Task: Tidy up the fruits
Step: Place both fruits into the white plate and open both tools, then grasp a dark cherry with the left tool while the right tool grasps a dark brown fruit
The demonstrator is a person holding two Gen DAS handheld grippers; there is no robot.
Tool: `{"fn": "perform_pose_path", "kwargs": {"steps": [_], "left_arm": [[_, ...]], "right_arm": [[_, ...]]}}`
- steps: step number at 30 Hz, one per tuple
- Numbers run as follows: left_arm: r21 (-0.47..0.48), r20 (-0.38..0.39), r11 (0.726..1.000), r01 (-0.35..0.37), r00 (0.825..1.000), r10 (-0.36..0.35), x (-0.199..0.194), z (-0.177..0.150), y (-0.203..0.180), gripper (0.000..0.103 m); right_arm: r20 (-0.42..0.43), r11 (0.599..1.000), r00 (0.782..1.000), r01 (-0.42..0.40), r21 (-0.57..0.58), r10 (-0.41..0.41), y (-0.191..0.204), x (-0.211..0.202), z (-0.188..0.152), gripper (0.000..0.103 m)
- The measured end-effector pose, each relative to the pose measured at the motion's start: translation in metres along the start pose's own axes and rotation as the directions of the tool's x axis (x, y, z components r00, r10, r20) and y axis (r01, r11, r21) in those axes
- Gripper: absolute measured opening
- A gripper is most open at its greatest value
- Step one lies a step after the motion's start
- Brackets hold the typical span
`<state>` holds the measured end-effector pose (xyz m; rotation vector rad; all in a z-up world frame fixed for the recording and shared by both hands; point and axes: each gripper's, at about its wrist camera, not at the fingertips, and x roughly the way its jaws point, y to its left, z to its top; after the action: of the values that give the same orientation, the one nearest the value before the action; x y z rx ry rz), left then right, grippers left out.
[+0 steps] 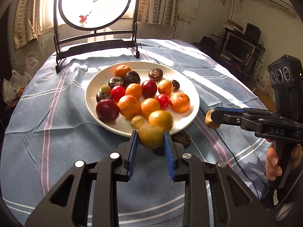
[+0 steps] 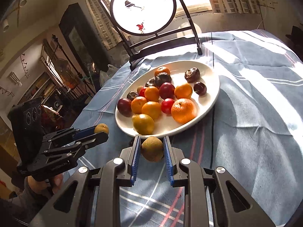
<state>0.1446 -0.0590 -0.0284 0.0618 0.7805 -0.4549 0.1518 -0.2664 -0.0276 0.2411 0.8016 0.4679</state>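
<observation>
A white plate (image 1: 102, 71) (image 2: 210, 70) on the striped blue cloth holds several oranges, red plums and dark wrinkled fruits. My left gripper (image 1: 150, 132) is shut on a brownish-green round fruit (image 1: 150, 139), lifted just in front of the plate's near rim. In the right wrist view that gripper (image 2: 102, 130) shows at the left with its fruit (image 2: 101, 127) at the tips. My right gripper (image 2: 152, 138) is shut on a brown round fruit (image 2: 152, 149) near the plate's rim. It also shows at the right (image 1: 212, 116), with the small fruit (image 1: 212, 122) pinched.
A dark fruit (image 1: 181, 139) lies on the cloth just before the plate. A dark-framed round screen (image 1: 94, 5) stands at the table's far edge. A black cable (image 1: 233, 157) runs across the cloth on the right. Shelves and a monitor (image 1: 238, 47) stand beyond the table.
</observation>
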Motion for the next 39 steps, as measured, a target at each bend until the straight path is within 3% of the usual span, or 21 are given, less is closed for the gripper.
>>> {"fn": "perform_pose_path", "kwargs": {"steps": [5,6,8,11,14,22,30,32,36,39], "left_arm": [[-0.021,-0.017,1.000,-0.003,1.000,0.002,0.029,0.037,0.013,0.028],[-0.020,-0.020,1.000,-0.012,1.000,0.012,0.035,0.041,0.013,0.033],[-0.040,-0.013,0.999,-0.036,0.999,0.036,0.041,0.045,0.018,0.060],[-0.076,0.003,0.997,-0.022,1.000,0.022,0.035,0.038,0.025,0.063],[-0.035,-0.010,0.999,-0.036,0.999,0.036,0.026,0.020,0.024,0.063],[0.171,-0.119,0.985,-0.029,0.992,0.050,0.036,-0.033,-0.021,0.063],[0.156,-0.170,0.987,-0.029,0.984,0.056,0.065,-0.021,-0.031,0.051],[0.148,-0.197,0.989,-0.016,0.979,0.045,0.071,-0.021,-0.030,0.028],[0.158,-0.168,0.987,-0.028,0.984,0.055,0.060,-0.025,-0.030,0.027],[0.149,-0.132,0.989,0.003,0.991,0.017,0.035,-0.030,-0.031,0.027]], "right_arm": [[-0.008,0.999,0.999,0.042,-0.005,-0.042,0.007,0.033,0.046,0.026],[-0.005,0.998,0.998,0.060,-0.015,-0.060,0.009,0.039,0.051,0.026],[0.004,0.995,0.995,0.102,-0.021,-0.102,0.010,0.045,0.057,0.036],[0.018,0.997,0.997,0.081,-0.010,-0.080,0.009,0.037,0.053,0.038],[0.034,0.995,0.995,0.098,-0.034,-0.097,0.010,0.023,0.035,0.038],[0.056,0.994,0.992,0.109,0.010,-0.109,-0.011,-0.010,-0.018,0.038],[0.042,0.995,0.995,0.089,0.042,-0.091,-0.022,-0.019,-0.040,0.038],[0.032,0.995,0.995,0.094,0.044,-0.095,-0.024,-0.018,-0.042,0.038],[-0.001,0.995,0.995,0.098,0.030,-0.098,-0.023,-0.013,-0.044,0.038],[-0.032,0.995,0.995,0.095,-0.014,-0.096,-0.012,-0.005,-0.044,0.038]]}}
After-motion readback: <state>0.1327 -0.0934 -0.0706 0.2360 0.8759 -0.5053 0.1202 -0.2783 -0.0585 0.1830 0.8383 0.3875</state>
